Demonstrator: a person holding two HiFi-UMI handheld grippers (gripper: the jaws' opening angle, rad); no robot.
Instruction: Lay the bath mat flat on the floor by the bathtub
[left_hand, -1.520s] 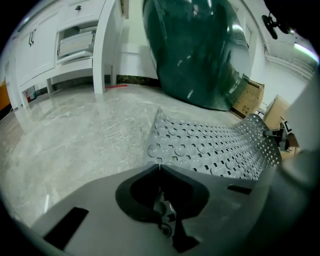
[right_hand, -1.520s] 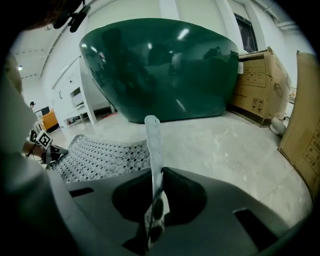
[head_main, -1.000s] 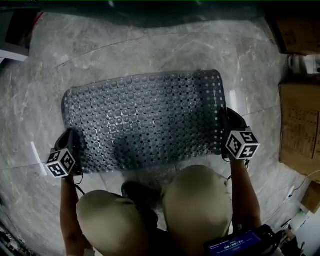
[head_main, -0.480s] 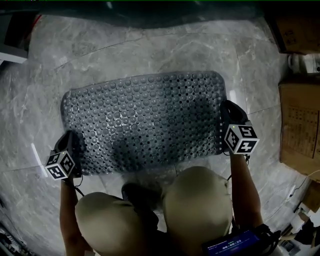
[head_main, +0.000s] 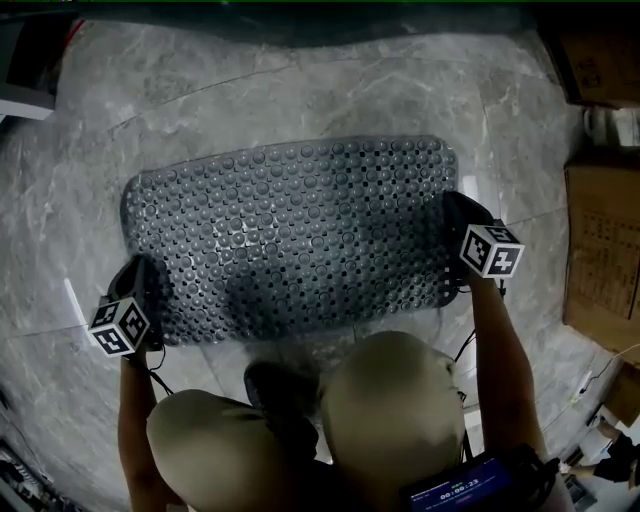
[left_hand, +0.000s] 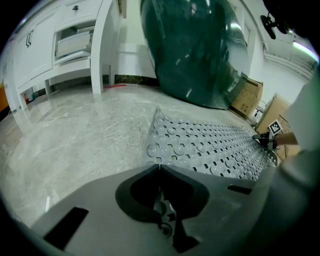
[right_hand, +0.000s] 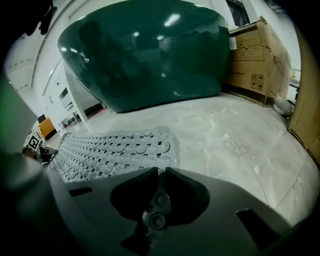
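Grey marble tiles make the floor (head_main: 300, 100), and on it the bath mat (head_main: 290, 235) is spread open, a dark translucent sheet covered with round suction cups and small holes. It lies with its long side from left to right, between the person's knees (head_main: 390, 400) on the near side and the dark green bathtub (head_main: 300, 25) on the far side, apart from the tub. We see the left gripper (head_main: 152, 295) at the near left corner of the mat and the right gripper (head_main: 452, 225) at its right short edge. In the left gripper view the jaws of the left gripper (left_hand: 159, 166) are pressed together on the edge of the mat (left_hand: 210, 145), which runs away from them towards the bathtub (left_hand: 195, 50). In the right gripper view the right gripper (right_hand: 161, 171) is closed on the mat's edge as well, with only a thin slit between its tips, and the mat (right_hand: 115, 147) stretches to the left. We cannot tell if the near edge of the mat touches the floor. Cardboard boxes (head_main: 600, 240) stand at the right, and a white cabinet (left_hand: 65, 45) stands at the far left.
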